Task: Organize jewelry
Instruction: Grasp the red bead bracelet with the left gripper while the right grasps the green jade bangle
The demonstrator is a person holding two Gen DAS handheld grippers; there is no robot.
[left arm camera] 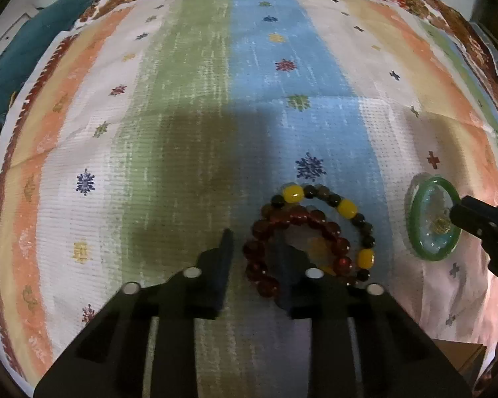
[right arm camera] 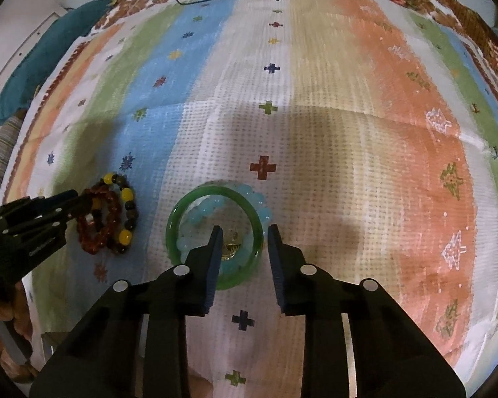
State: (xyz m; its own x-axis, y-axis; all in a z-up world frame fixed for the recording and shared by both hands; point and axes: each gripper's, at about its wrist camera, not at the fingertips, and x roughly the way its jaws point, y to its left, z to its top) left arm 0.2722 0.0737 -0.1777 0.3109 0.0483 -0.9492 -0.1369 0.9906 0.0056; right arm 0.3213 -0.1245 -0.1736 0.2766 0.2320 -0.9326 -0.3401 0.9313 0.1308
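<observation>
Two piles of jewelry lie on the striped cloth (right arm camera: 315,99), both in its near half and well apart from the far edge.

1. Green bangle (right arm camera: 172,229). It lies flat on the white stripe, opening facing up. As a ring it has no long axis; its plane is level with the cloth. I judge it rigid, smooth and brittle: it will slip under a light pinch and may chip if dropped. The best hold is across the rim, one finger inside and one outside. My right gripper (right arm camera: 244,232) is placed exactly so over the rim's right side, with its jaws narrow. A gap shows on the inner side, so nothing is clamped.

2. Pale blue bead bracelet (right arm camera: 259,199). It lies under the bangle and shows at its far side. It is probably elastic and limp.

3. Red bead bracelet (left arm camera: 295,214) and dark-and-yellow bracelet (left arm camera: 347,207). They overlap on the blue stripe, nearer the cloth's left edge than the bangle is. Both lie flat, slightly oval, elongated toward the far edge. They look light and floppy, with round, slick beads, so pinch the strand and expect the loop to sag. My left gripper (left arm camera: 254,240) straddles the red strand at its left side. The jaws are nearly together, and a sliver of cloth shows beside the beads, so there is no firm grip.

4. Small gold piece (right arm camera: 230,248). It lies inside the bangle, and its form is unclear.
</observation>
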